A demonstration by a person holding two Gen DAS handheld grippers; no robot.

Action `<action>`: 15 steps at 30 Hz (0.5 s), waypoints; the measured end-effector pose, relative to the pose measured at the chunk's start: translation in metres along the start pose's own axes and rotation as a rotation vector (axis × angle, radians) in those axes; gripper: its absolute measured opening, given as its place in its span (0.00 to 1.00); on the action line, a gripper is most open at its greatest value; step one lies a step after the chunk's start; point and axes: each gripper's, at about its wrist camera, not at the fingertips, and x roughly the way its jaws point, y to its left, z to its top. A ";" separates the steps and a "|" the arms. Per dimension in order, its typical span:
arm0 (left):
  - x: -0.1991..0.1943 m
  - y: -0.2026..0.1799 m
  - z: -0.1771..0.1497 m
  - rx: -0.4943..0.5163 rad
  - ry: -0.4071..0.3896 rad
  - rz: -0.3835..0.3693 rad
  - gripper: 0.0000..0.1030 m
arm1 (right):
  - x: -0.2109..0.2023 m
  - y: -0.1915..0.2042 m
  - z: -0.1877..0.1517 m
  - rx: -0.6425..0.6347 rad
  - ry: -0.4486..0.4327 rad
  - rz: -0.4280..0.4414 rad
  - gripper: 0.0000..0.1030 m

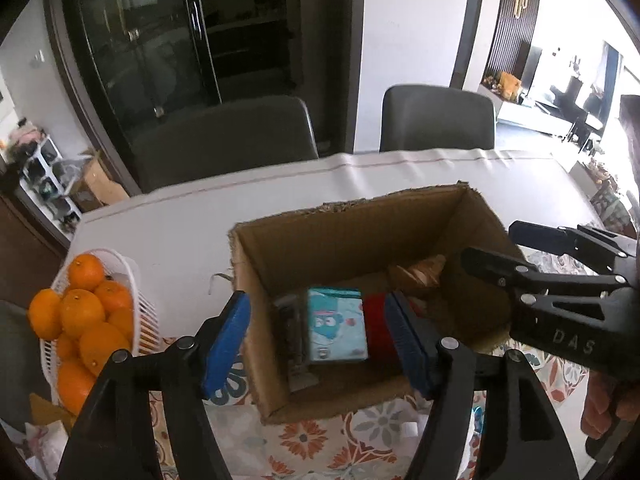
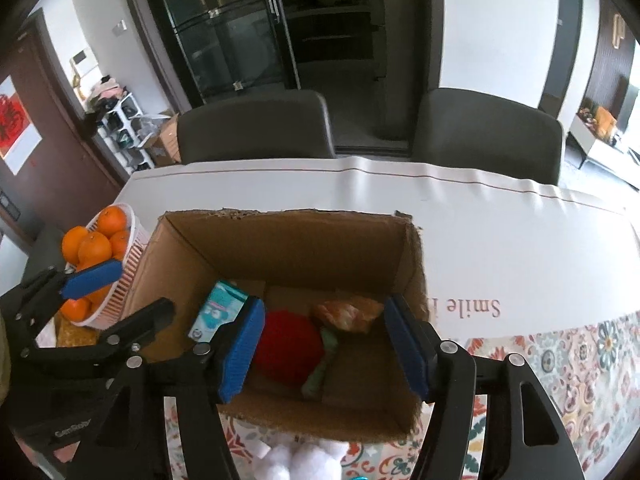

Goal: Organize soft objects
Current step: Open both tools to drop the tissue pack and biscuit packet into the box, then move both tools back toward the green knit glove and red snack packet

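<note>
Both the left gripper (image 1: 320,336) and right gripper (image 2: 324,346) hover spread wide and empty over the cardboard box (image 2: 280,240) — tissue pack (image 2: 218,314) at its left wall, red plush (image 2: 288,346) mid-floor, probably dropped in for sorting.

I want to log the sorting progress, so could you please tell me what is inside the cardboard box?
Inside the cardboard box lie a teal cartoon-printed pack, a red soft ball, a green strip and a crinkly orange-brown packet. Anything beneath them is hidden.
</note>
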 end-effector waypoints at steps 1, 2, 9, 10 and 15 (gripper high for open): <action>-0.005 0.000 -0.002 0.004 -0.012 0.008 0.67 | -0.005 0.001 -0.001 -0.004 -0.010 -0.005 0.62; -0.011 -0.001 -0.005 0.010 -0.027 0.011 0.67 | -0.009 0.002 -0.003 -0.005 -0.020 -0.008 0.62; -0.045 0.000 -0.020 -0.005 -0.071 0.038 0.66 | -0.042 0.011 -0.017 0.007 -0.071 -0.003 0.62; -0.050 -0.001 -0.022 -0.008 -0.077 0.038 0.66 | -0.046 0.012 -0.019 0.010 -0.076 -0.005 0.62; -0.072 -0.004 -0.038 0.003 -0.102 0.048 0.66 | -0.066 0.020 -0.035 0.013 -0.095 0.004 0.62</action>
